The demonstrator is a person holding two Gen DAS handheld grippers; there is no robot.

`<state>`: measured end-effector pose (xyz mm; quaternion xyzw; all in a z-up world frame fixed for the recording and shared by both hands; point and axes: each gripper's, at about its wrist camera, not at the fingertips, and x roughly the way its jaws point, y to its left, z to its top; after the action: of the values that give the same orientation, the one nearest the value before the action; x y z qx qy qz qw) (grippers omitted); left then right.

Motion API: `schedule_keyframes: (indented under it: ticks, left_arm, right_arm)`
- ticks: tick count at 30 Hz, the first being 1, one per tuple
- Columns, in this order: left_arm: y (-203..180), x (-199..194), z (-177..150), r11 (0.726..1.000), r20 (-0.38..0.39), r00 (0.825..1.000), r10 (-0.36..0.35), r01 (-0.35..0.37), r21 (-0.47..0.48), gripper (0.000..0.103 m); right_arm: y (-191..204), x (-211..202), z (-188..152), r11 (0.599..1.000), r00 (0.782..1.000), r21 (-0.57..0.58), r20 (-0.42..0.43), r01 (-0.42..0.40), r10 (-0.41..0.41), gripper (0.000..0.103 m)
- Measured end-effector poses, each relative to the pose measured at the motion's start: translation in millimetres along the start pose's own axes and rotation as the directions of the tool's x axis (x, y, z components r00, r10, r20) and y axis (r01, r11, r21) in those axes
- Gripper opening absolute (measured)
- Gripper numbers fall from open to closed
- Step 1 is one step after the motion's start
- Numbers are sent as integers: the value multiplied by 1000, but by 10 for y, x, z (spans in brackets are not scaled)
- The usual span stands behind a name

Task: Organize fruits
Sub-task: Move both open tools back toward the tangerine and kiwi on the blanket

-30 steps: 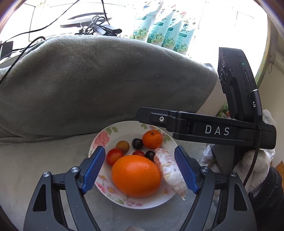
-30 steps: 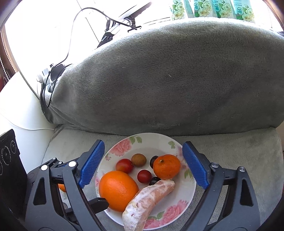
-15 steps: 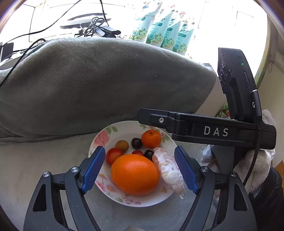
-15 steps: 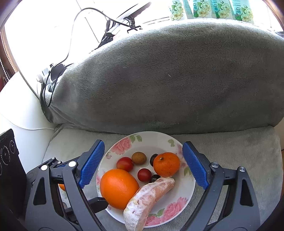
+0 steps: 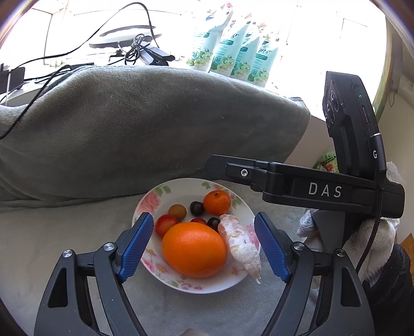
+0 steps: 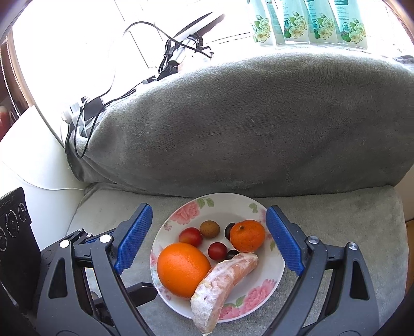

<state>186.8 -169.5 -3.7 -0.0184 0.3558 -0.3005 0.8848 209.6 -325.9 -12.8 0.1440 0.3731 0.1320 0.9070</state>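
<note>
A floral white plate (image 5: 181,188) (image 6: 233,204) sits on a grey cushioned seat. It holds a large orange (image 5: 194,249) (image 6: 183,269), a mandarin (image 5: 216,202) (image 6: 247,235), a plastic-wrapped item (image 5: 239,241) (image 6: 222,280), a brown longan (image 5: 177,211) (image 6: 209,229), red cherry tomatoes (image 5: 166,223) (image 6: 190,236) and dark grapes (image 5: 196,208). My left gripper (image 5: 204,243) is open and empty, its fingers either side of the orange. My right gripper (image 6: 208,240) is open and empty, spread over the plate.
A big grey cushion (image 5: 129,124) (image 6: 245,124) backs the seat. Detergent pouches (image 5: 233,59) (image 6: 308,23) and cables (image 5: 139,49) (image 6: 178,51) lie behind it. The right gripper's body (image 5: 310,188) crosses the left wrist view, held by a gloved hand (image 5: 375,240).
Both grippers have drawn back slightly from the plate, which now sits a little farther away in both views. The fruits have not moved on the plate.
</note>
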Motion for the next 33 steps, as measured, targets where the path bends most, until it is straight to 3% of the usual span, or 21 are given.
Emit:
schedule_keyframes:
  ticks: [17, 29, 33]
  left_arm:
    - [106, -411, -72, 1000, 41, 999, 19, -19, 5, 80]
    - [715, -852, -246, 991, 65, 992, 111, -105, -81, 80]
    - [918, -990, -354, 984, 63, 988, 144, -137, -111, 80]
  right_arm:
    - [237, -345, -148, 999, 999, -38, 48, -3, 5, 92]
    - [733, -608, -502, 980, 997, -198, 73, -15, 30, 92]
    - [905, -613, -637, 972, 996, -230, 56, -52, 67, 92]
